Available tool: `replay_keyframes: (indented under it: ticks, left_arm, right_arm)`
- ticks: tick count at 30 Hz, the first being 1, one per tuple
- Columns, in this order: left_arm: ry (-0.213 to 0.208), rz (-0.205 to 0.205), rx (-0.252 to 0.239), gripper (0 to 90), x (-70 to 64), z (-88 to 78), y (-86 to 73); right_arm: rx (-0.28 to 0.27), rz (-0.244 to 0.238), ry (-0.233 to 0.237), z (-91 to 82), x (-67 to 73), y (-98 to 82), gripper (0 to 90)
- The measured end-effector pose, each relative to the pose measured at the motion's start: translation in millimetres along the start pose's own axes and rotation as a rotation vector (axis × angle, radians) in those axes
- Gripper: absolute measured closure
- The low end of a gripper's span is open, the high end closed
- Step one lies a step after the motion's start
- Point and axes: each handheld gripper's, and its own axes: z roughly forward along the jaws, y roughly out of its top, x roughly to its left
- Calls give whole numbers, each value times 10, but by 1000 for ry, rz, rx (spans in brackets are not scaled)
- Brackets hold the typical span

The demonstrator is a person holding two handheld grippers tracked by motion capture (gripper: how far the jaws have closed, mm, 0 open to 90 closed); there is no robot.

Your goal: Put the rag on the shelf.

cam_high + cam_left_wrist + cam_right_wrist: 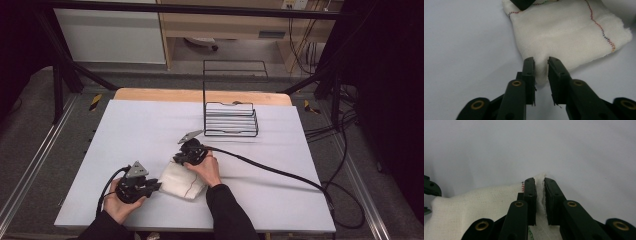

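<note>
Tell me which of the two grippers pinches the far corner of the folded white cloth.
The right gripper: its jaws are shut on the cloth at the far corner, toward the wire rack. The left gripper is at the near edge.

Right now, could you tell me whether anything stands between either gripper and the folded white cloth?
Nothing visible does. The right gripper is pinched on an edge of the folded white cloth, and the left gripper has a corner of it between its jaws.
</note>
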Motion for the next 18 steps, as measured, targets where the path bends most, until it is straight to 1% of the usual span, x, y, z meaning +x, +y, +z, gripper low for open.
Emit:
replay_keyframes:
  ticks: [1, 2, 3, 4, 5, 6, 7, 8, 9, 10, 12, 15, 18]
  left_arm:
    - [-2, -13, -19, 632, 8, -22, 0]
    - [-1, -22, -36, 587, 17, -43, 3]
    - [6, -44, -59, 547, 39, -73, 14]
    - [6, -44, -59, 511, 39, -73, 14]
    - [8, -58, -71, 511, 54, -79, 21]
    - [6, -73, -78, 460, 71, -79, 27]
    - [9, -89, -90, 460, 87, -71, 35]
    - [3, -107, -101, 441, 99, -48, 45]
    - [-3, -126, -106, 425, 110, -13, 64]
    - [-7, -134, -105, 422, 120, 13, 77]
    - [-22, -164, -93, 425, 145, 83, 98]
    - [-9, -193, -72, 476, 175, 185, 110]
    - [-1, -205, -58, 534, 189, 269, 129]
  right_arm:
    - [-25, 8, -16, -54, 14, 21, 818]
    - [-44, 12, -23, -90, 17, 34, 820]
    - [-61, 16, -26, -132, 12, 45, 821]
    - [-61, 16, -26, -132, 12, 45, 821]
    - [-75, 25, -35, -176, 11, 54, 822]
    - [-102, 31, -50, -259, 2, 62, 822]
    - [-102, 31, -50, -259, 2, 62, 822]
    - [-109, 39, -58, -294, 6, 60, 822]
    - [-115, 36, -66, -322, 7, 57, 822]
    - [-115, 28, -70, -350, 7, 51, 822]
    - [-125, 27, -79, -378, 5, 39, 822]
    - [-130, 28, -88, -390, -11, 14, 821]
    - [-124, 29, -95, -375, -23, -5, 820]
